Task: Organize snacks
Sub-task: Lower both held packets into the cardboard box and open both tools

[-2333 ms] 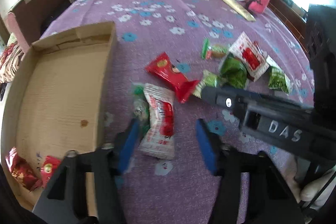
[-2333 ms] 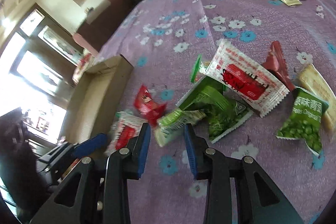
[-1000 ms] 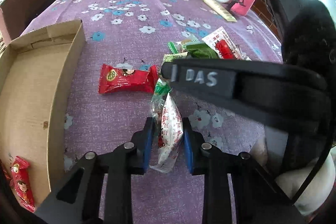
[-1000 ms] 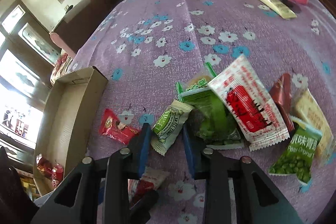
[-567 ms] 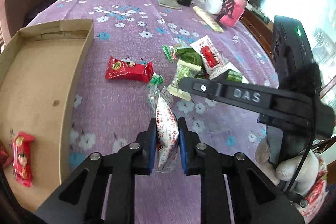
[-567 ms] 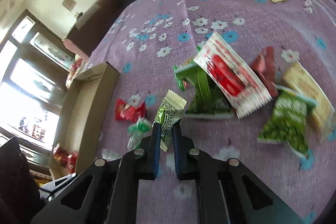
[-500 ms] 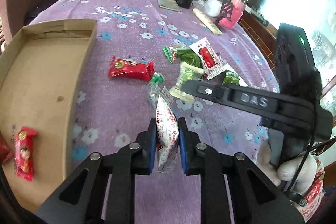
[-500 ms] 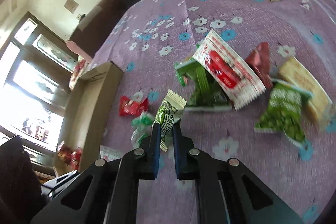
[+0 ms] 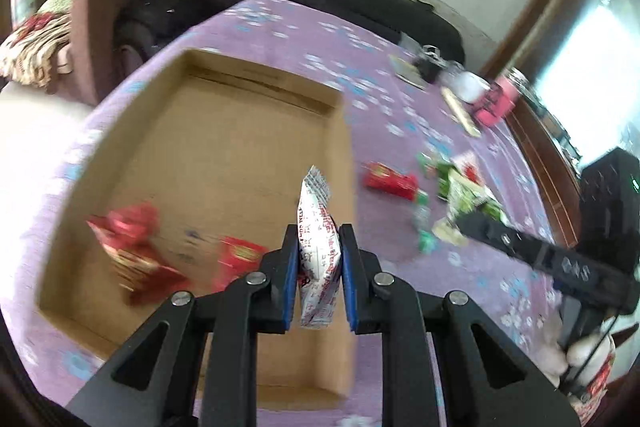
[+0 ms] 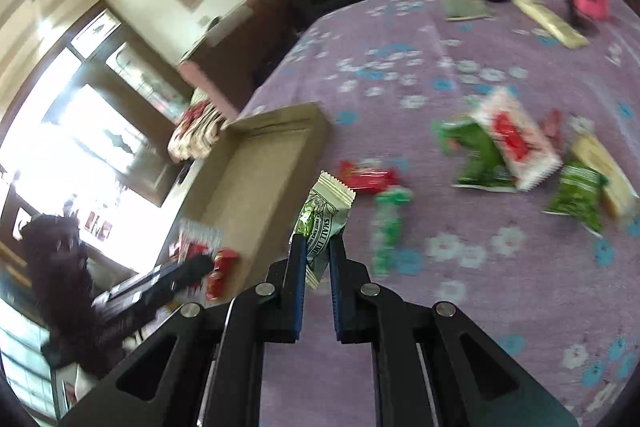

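My left claw pinches one white red-printed snack packet, upright above the cardboard box on the purple floral worktop. I count two red packets inside the box, though blur may hide more. My right claw is pressed onto one green-and-white packet. Loose on the cloth: one red bar, one green candy, and about five packets in a pile.
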`<state>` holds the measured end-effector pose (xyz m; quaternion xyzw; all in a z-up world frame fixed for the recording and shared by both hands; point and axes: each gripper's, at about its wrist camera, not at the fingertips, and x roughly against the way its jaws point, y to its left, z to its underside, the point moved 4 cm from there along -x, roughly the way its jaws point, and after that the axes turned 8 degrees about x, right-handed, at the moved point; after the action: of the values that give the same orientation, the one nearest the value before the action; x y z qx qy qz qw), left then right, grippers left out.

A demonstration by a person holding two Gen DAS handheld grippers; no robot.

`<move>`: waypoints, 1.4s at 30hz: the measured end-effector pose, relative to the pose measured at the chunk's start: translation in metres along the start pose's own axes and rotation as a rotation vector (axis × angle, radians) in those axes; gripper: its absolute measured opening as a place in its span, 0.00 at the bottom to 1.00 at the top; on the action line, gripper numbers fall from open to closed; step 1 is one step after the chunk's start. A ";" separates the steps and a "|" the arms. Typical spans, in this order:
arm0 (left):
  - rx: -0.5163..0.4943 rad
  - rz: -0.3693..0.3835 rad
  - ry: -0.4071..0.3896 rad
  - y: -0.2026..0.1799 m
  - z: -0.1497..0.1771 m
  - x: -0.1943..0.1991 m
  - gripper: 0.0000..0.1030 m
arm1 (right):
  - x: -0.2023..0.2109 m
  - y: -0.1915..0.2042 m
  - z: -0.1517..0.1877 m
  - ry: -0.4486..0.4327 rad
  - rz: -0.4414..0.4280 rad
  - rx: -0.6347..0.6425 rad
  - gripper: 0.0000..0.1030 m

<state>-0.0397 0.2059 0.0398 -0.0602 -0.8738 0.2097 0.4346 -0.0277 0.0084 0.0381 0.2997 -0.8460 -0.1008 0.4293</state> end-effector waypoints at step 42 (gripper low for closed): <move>0.172 0.326 -0.102 -0.020 0.004 0.093 0.85 | 0.047 0.058 -0.005 -0.118 0.088 0.179 0.13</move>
<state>-0.0982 0.2133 0.1141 -0.1528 -0.8522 0.3539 0.3537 -0.0692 0.0278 0.0971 0.2931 -0.8878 -0.0236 0.3541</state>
